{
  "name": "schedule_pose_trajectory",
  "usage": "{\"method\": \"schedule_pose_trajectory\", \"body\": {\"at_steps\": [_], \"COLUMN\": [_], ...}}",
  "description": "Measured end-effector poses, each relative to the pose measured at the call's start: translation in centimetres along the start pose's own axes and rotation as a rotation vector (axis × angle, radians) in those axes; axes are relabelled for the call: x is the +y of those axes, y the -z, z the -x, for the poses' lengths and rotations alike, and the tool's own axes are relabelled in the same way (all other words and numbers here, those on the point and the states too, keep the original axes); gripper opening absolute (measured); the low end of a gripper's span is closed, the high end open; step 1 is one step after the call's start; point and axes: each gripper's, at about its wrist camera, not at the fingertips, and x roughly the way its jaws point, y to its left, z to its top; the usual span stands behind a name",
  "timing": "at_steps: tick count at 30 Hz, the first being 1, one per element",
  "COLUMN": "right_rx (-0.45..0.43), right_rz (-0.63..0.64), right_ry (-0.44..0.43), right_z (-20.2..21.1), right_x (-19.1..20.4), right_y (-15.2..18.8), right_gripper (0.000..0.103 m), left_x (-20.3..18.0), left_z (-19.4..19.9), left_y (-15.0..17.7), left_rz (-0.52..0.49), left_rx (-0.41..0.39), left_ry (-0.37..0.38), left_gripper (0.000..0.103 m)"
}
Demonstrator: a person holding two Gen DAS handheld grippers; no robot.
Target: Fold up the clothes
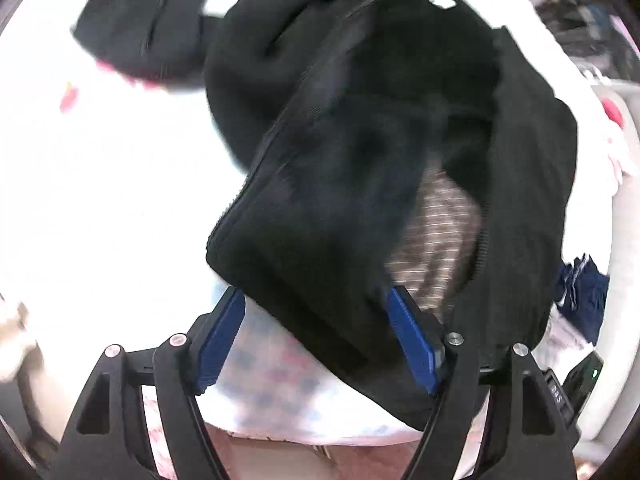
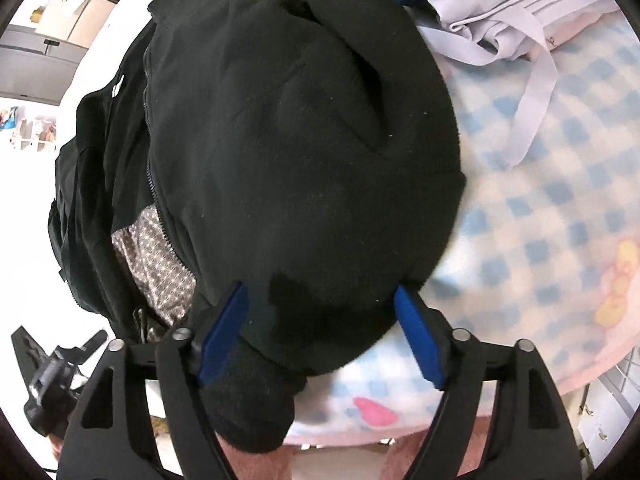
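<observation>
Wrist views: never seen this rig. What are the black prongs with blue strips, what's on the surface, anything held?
Each picture comes from a fisheye camera on a hand-held two-finger gripper, looking along its fingers; a person carries one per hand. The prongs are the left gripper and right gripper; the blue strips are their pads. Both stand open, gripping nothing. Under them a black zip jacket with patterned lining lies on a blue-checked blanket. Pale lilac clothes and a navy garment lie beside it.

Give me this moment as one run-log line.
step: fold jacket | left hand-held gripper: open, over hem | right hand-held gripper: open, over sleeve cuff | black zip jacket: on checked blanket, unzipped, lining showing
</observation>
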Motion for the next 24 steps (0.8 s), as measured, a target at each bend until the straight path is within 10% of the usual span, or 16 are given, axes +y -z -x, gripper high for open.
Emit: {"method": "schedule_pose_trajectory", "body": {"at_steps": [7, 9, 13, 15, 17, 19, 21, 24], "right_rx": [0.056, 0.072, 0.066, 0.059, 0.073, 0.074, 0.039, 0.001], "right_rz": [-0.135, -0.143, -0.092, -0.065, -0.059, -0.054, -0.012, 0.017], "right_ry": [-0.029, -0.086, -0.154, -0.136, -0.096, -0.062, -0.037, -0.045], "right_z": [-2.6, -2.9, -2.7, -3.2, -4.6, -5.2, -3.5, 0.4], "right_x": [-1.2, -1.2, -0.1, 0.6, 0.6, 0.7, 2.0, 3.8], "right_y": [2.2, 2.2, 0.9, 0.6, 0.4, 0.2, 0.0, 0.1], "right_gripper": [0.084, 0.061, 0.045, 0.049, 0.069, 0.055, 0.014, 0.011], "left_x": [0.9, -0.2, 0.7, 0.9, 0.0, -1.5, -2.3, -3.5], "left_z": [-3.4, -3.1, -3.4, -4.7, -4.9, -4.4, -2.6, 0.3], "left_y": [-2.6, -3.0, -4.0, -4.4, -4.8, -5.0, -4.7, -4.0], "left_rz": [0.121, 0.047, 0.060, 0.079, 0.048, -0.020, -0.014, -0.055], "left_rx": [0.043, 0.028, 0.014, 0.023, 0.027, 0.021, 0.016, 0.031], "left_ry": [0.219, 0.227, 0.238, 0.230, 0.180, 0.076, -0.027, -0.077], "left_gripper": [0.074, 0.043, 0.036, 0.055, 0.052, 0.022, 0.016, 0.015]}}
